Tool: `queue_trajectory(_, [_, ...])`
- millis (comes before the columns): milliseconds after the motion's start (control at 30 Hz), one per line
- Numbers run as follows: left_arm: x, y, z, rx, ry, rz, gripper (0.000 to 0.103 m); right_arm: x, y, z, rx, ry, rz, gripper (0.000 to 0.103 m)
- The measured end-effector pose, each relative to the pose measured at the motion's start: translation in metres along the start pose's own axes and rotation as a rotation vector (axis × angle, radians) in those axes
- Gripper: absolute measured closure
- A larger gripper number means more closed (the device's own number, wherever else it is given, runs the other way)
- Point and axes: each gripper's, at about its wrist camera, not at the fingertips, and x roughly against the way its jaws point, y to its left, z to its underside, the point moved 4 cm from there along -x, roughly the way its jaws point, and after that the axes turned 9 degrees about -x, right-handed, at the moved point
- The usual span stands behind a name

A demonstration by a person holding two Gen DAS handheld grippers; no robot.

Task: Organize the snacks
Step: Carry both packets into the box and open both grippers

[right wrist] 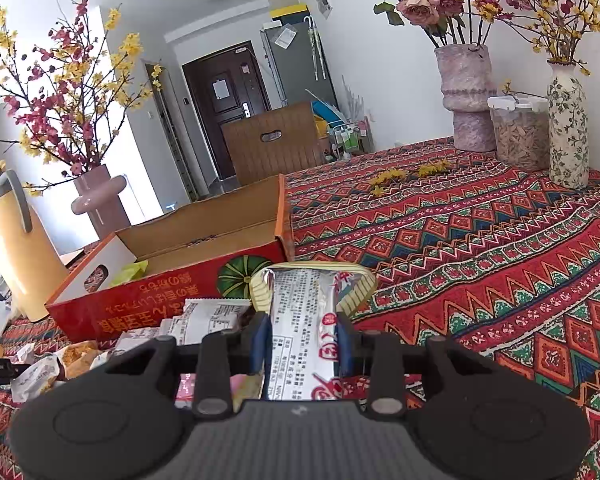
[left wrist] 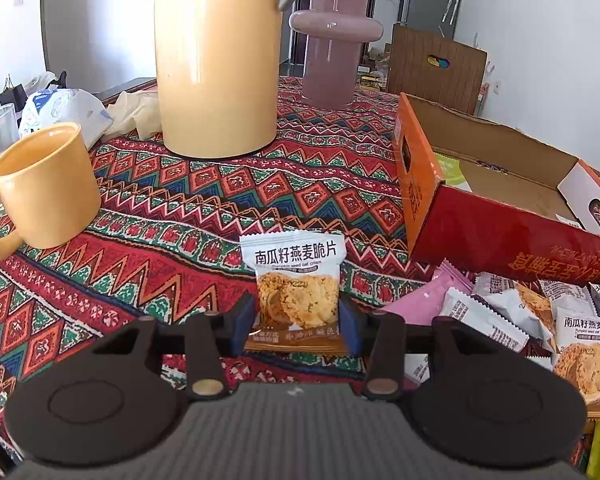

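At the lower centre of the left wrist view, the left gripper (left wrist: 298, 326) pinches an oat crisp packet (left wrist: 296, 280) by its lower half, its 2 blue pads (left wrist: 244, 320) pressing the sides so the packet stands upright, label facing the camera, apparently ready to be carried to the open red box (left wrist: 480, 236) at the right. More loose packets (left wrist: 540, 320) lie heaped at the lower right, against the box. A yellow mug (left wrist: 44, 184) and a yellow jug (left wrist: 218, 60) stand on the patterned tablecloth (left wrist: 180, 216) in the left half.

At the lower centre of the right wrist view, the right gripper (right wrist: 300, 344) is pressed onto a silver snack bar (right wrist: 304, 320), held lengthwise and pointing toward the box (right wrist: 172, 292). Only this view shows the box's interior holding a green packet (right wrist: 134, 270), and the vases (right wrist: 466, 96) at the upper right.
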Motion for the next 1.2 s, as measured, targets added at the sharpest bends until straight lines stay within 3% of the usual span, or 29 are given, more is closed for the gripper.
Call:
queue_trajectory(533, [0.042, -0.010, -0.027, -0.039, -0.146, 0.002, 0.058, 0.005, 0.017, -0.012, 0.043, -0.030, -0.033, 0.069])
queue_trajectory(1200, [0.056, -0.075, -0.090, -0.099, -0.283, 0.088, 0.058, -0.033, 0.088, -0.067, 0.131, -0.094, -0.138, 0.069])
